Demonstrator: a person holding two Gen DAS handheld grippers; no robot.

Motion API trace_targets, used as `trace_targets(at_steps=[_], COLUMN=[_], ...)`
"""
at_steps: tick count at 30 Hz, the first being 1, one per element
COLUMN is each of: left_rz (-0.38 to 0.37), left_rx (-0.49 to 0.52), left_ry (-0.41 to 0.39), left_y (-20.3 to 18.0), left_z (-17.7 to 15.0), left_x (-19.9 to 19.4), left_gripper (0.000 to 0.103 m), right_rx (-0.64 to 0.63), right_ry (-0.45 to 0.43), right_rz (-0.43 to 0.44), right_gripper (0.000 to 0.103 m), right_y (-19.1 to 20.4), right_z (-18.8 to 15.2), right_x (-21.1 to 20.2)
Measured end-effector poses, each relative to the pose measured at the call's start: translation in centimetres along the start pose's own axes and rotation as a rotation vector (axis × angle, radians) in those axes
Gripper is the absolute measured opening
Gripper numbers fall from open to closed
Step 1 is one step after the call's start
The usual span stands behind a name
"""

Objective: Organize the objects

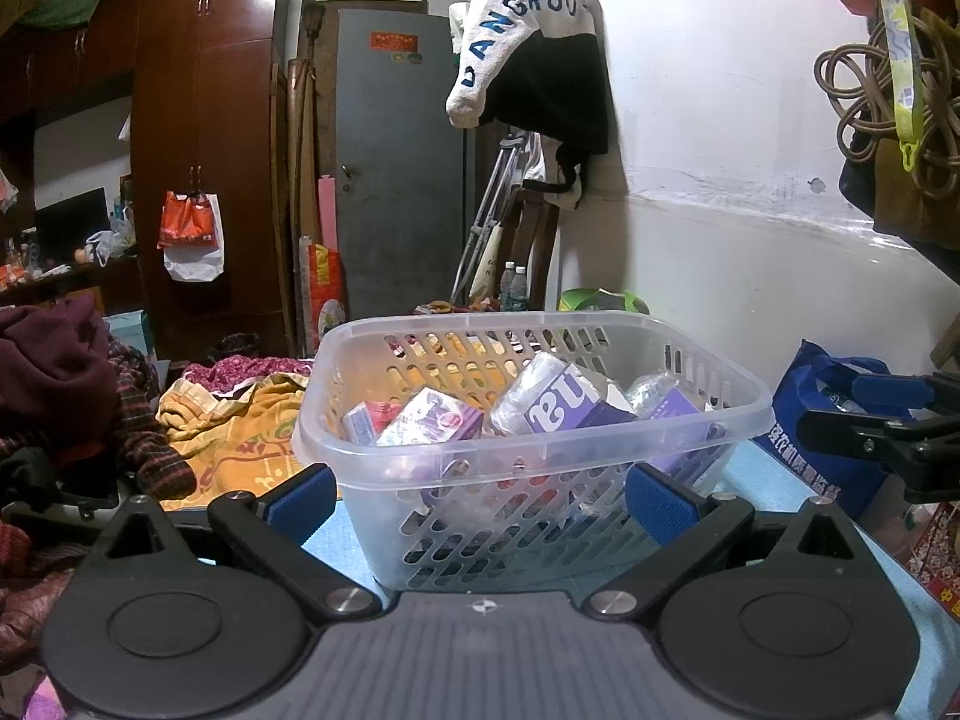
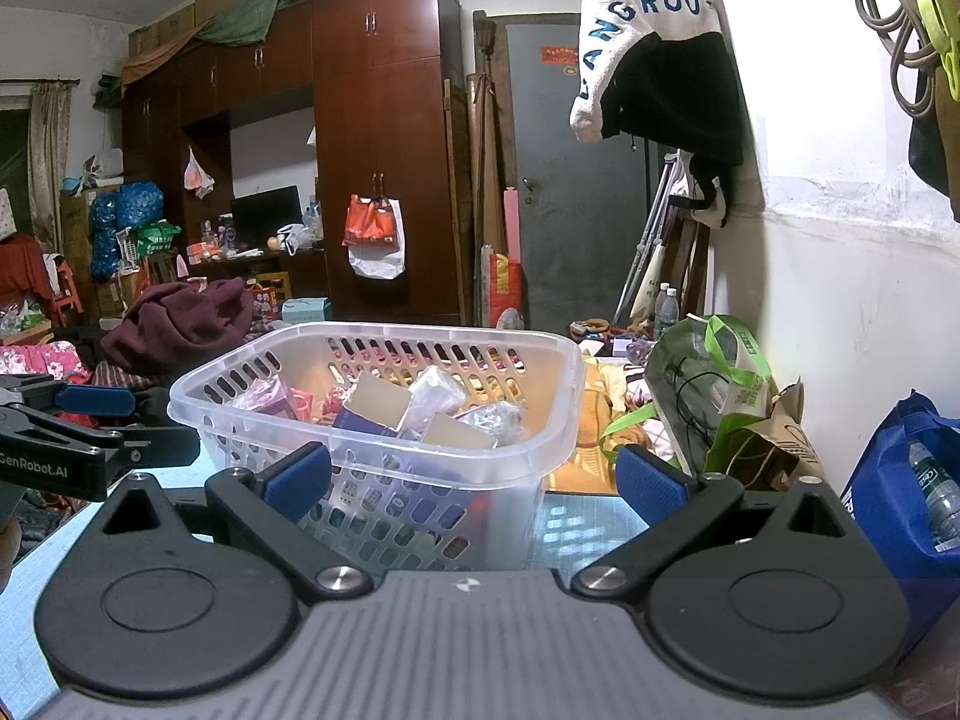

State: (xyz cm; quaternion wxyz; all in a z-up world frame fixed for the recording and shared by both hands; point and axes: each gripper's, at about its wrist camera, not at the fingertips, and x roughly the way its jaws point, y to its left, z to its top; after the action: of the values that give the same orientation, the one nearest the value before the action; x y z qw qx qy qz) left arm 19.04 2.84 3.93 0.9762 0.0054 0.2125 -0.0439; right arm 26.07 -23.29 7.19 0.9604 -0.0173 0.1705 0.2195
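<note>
A clear plastic basket (image 1: 420, 450) with slotted walls stands on a light blue mat (image 1: 780, 480). Inside lie purple boxes (image 1: 432, 420), a wrapped tissue pack (image 1: 540, 396) and other small packets. My left gripper (image 1: 480, 498) is open, its blue pads on either side of the basket's near wall, nothing held. In the right wrist view the same basket (image 2: 540, 450) sits ahead and slightly left, with cardboard-backed packets (image 2: 384, 402) in it. My right gripper (image 2: 474, 480) is open and empty, close to the basket's near corner. Each gripper shows at the edge of the other's view.
A blue bag (image 2: 900, 510) with a bottle stands to the right by the white wall. A green bag (image 2: 720, 384) and brown paper bag (image 2: 774, 450) lie behind the basket. Piled clothes (image 1: 72, 396) and a yellow cloth (image 1: 240, 420) fill the left. A wardrobe (image 2: 384, 150) and grey door (image 2: 570, 180) stand behind.
</note>
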Motion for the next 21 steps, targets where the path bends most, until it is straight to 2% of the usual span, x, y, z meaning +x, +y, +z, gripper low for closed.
trace_targets(at_steps=[21], left_rz=[-0.006], left_rx=[-0.002], left_ry=[0.009], left_y=[0.29], left_z=[-0.19], left_x=[0.18], left_gripper=[0.103], right_rx=[0.0], right_ry=[0.005], right_rz=[0.003], right_gripper=[0.103], right_y=[-0.18], right_z=[-0.42], right_x=[0.3])
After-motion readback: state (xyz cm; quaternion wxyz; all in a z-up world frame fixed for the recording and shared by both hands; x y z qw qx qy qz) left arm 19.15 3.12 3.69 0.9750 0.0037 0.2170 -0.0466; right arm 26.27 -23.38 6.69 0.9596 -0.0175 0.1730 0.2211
